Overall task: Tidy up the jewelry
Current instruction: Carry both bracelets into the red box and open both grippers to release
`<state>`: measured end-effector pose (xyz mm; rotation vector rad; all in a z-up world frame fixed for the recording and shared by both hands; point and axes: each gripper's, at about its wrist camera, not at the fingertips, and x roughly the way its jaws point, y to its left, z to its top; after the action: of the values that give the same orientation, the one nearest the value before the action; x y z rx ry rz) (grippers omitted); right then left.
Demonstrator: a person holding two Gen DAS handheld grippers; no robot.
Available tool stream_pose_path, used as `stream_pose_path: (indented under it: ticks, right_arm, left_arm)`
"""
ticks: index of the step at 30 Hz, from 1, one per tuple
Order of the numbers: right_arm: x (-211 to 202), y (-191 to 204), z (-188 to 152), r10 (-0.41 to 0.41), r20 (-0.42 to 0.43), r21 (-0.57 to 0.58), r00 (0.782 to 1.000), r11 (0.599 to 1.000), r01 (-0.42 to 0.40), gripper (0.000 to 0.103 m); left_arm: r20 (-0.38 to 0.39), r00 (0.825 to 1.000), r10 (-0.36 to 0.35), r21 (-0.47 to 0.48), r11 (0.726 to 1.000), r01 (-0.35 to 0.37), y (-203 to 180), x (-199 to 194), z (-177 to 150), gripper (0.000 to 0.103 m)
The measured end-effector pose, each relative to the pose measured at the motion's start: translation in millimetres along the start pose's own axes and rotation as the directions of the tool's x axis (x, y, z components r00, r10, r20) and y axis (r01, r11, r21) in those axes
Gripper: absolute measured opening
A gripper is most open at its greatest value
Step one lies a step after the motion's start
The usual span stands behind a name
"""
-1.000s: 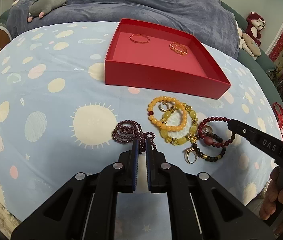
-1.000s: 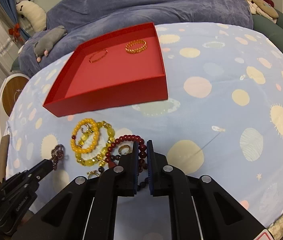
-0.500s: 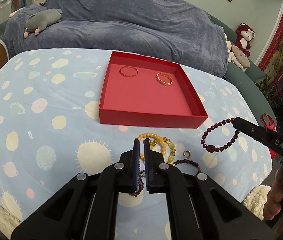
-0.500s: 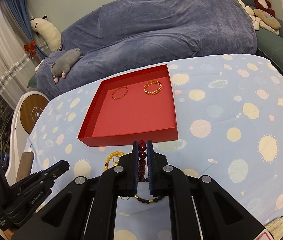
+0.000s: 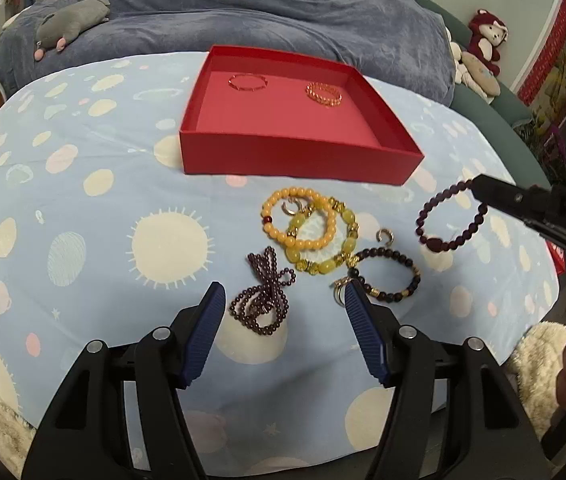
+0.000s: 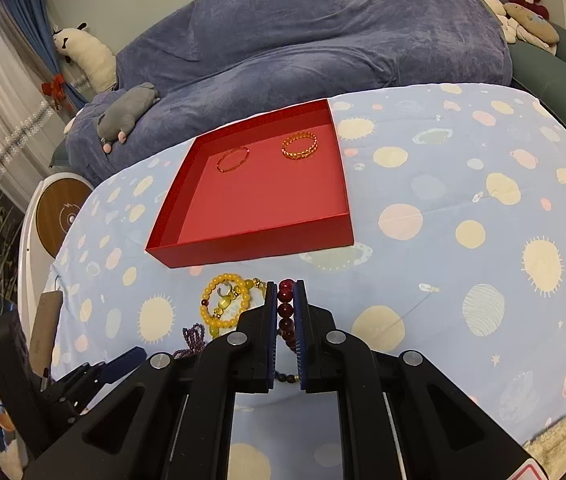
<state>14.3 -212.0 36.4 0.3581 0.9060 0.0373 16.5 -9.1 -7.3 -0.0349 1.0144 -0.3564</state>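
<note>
Ribbed right fingers [image 6: 285,312] clamp round glossy dark-red beads [image 6: 286,308]; left fingers [image 5: 283,312] opening, empty.

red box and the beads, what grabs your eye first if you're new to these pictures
The red box at the far middle of the spotted tablecloth, two thin bracelets inside. Nearer, a heap of bead bracelets, and the right gripper holding a dark red bead bracelet above the cloth.
</note>
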Motion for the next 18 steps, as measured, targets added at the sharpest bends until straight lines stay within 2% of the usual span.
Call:
stream_pose_path:
  ticks: [3, 5, 11, 13, 18]
  right_arm:
    - [2, 2, -4, 0.001, -0.012, 0.0, 1.0, 1.0, -0.001, 0.009]
    - [4, 2, -6, 0.002, -0.018, -0.001, 1.0, 1.0, -0.002, 0.009]
    - [10, 4, -9, 0.009, -0.035, -0.002, 0.999, 1.0, -0.009, 0.009]
    - [12, 5, -9, 0.011, -0.039, -0.002, 0.999, 1.0, -0.012, 0.009]
    - [11, 8, -9, 0.016, -0.04, -0.008, 0.999, 1.0, -0.017, 0.009]
  left_arm:
    - [-0.019, 0.999, 0.034, -0.009, 0.999, -0.034, 3, 15, -5, 0.059]
    - [-0.035, 0.999, 0.03, -0.039, 0.999, -0.032, 9, 23, -5, 0.053]
    - [-0.054, 0.998, 0.021, -0.042, 0.999, -0.023, 16, 30, -8, 0.024]
    - [-0.056, 0.998, 0.004, -0.047, 0.999, -0.007, 17, 30, -8, 0.009]
    - [-0.041, 0.999, -0.021, -0.045, 0.999, 0.019, 16, 23, -4, 0.008]
